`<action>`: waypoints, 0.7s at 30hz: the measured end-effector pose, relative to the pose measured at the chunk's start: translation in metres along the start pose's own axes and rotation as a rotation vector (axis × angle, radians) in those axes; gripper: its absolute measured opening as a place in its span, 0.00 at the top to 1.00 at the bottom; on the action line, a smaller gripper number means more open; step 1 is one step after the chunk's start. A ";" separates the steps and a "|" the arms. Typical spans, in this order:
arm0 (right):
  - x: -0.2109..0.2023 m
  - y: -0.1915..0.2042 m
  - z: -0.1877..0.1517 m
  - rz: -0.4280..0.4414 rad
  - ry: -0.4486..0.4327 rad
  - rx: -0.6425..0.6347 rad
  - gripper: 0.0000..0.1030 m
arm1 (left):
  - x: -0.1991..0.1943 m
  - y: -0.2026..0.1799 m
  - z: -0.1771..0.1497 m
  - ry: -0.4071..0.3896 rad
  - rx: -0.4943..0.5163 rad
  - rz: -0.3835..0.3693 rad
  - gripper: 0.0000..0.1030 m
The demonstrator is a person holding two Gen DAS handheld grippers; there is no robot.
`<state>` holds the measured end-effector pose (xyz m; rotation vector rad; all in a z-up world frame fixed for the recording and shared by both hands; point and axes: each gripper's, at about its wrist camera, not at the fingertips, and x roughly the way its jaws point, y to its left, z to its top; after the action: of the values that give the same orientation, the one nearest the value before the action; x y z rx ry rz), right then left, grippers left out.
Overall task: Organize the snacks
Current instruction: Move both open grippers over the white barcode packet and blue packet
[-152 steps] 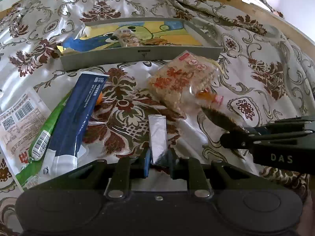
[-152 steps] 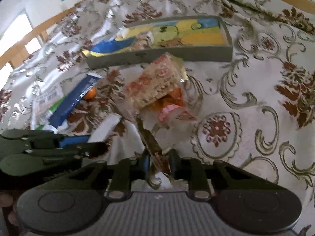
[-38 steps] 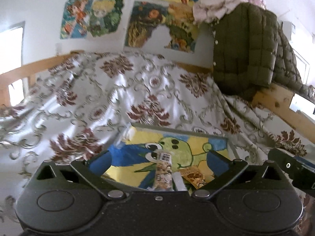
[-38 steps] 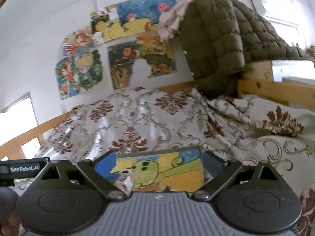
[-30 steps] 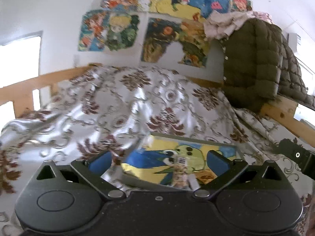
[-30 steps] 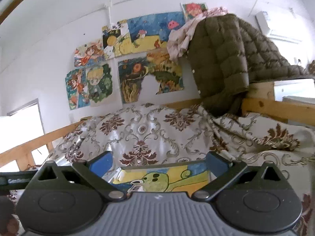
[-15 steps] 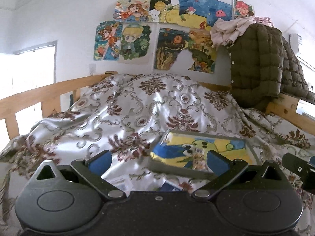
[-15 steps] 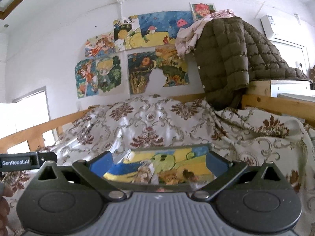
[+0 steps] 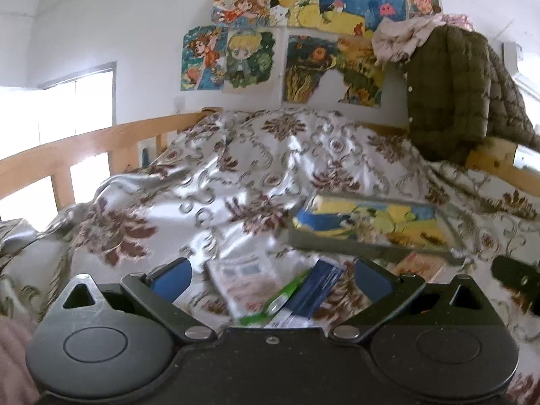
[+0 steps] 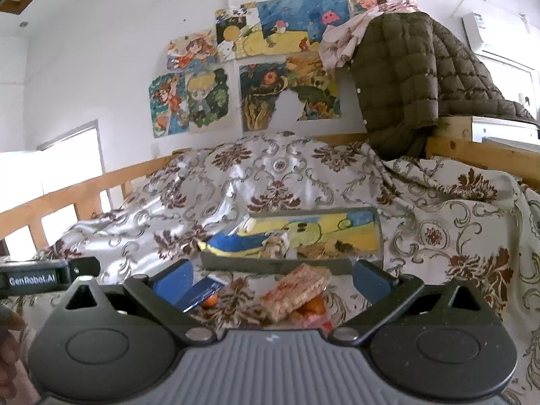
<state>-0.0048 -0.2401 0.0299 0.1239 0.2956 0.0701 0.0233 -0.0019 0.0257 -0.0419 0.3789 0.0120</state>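
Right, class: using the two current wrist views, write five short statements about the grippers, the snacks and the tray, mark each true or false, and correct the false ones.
1. The left gripper is open and holds nothing. True.
2. The right gripper clamps the rice cracker pack. False: it is open, and the pack lies on the bedspread.
3. The tray holds a few snacks. True.
4. The dark blue packet lies in the tray. False: it lies on the bedspread.
5. The tray is round. False: rectangular.
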 end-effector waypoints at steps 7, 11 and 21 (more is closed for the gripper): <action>-0.009 0.009 -0.007 -0.021 0.054 0.004 0.00 | -0.004 0.017 -0.018 0.067 -0.017 0.028 0.01; -0.008 0.011 -0.011 -0.015 0.104 0.007 0.00 | -0.004 0.020 -0.022 0.099 -0.029 0.032 0.01; 0.002 0.022 -0.016 -0.004 0.179 -0.033 0.00 | -0.001 0.018 -0.024 0.139 -0.016 0.050 0.01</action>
<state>-0.0089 -0.2167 0.0166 0.0841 0.4735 0.0824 0.0132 0.0150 0.0032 -0.0492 0.5185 0.0614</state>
